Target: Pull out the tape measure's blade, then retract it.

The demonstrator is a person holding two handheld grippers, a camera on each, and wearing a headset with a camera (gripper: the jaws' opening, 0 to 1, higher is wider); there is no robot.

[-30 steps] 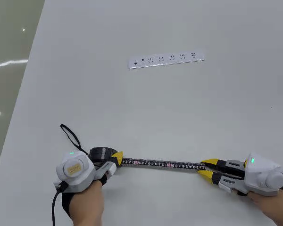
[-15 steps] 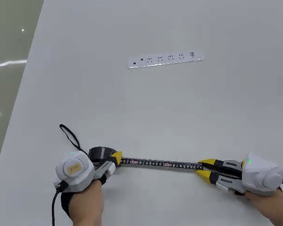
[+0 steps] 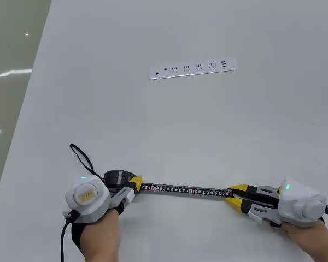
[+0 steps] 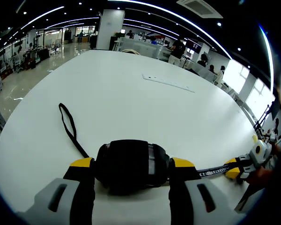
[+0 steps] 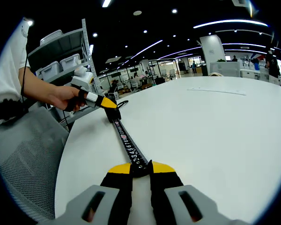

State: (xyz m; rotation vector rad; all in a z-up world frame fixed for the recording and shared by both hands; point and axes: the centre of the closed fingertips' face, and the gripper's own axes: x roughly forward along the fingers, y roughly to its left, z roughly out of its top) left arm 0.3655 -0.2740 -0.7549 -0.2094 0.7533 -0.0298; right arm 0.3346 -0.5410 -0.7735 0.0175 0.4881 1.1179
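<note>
left hand-held gripper [image 3: 129, 189]: jaws clamped on the tape measure case, one yellow tip on each side of it; gripped by the person's left hand [image 3: 100, 236].
tape measure case [image 4: 131, 161]: black, rounded, sits on the surface near its near edge, toward the left edge; wedged tight between the left jaws.
blade [image 3: 186, 190]: extended, dark with printed numbers, runs straight from the case rightward along the near edge; low over the surface, can't tell if it touches.
right hand-held gripper [image 5: 140, 169]: jaws almost closed, yellow tips pinching the blade's free end; gripped by the person's right hand [image 3: 312, 241] near the surface's near edge, right side.
spacing: the two hand-held grippers are well apart, with the blade spanning between them.
wrist strap [image 3: 82, 157]: thin black loop, lies flat on the surface, trails from the case toward the left edge.
power strip [image 3: 192, 69]: white, long, flat on the surface, well apart from the tape measure, out toward the far edge, roughly parallel to the blade.
surface [image 3: 153, 120]: white, plain; its left edge borders a glossy floor.
</note>
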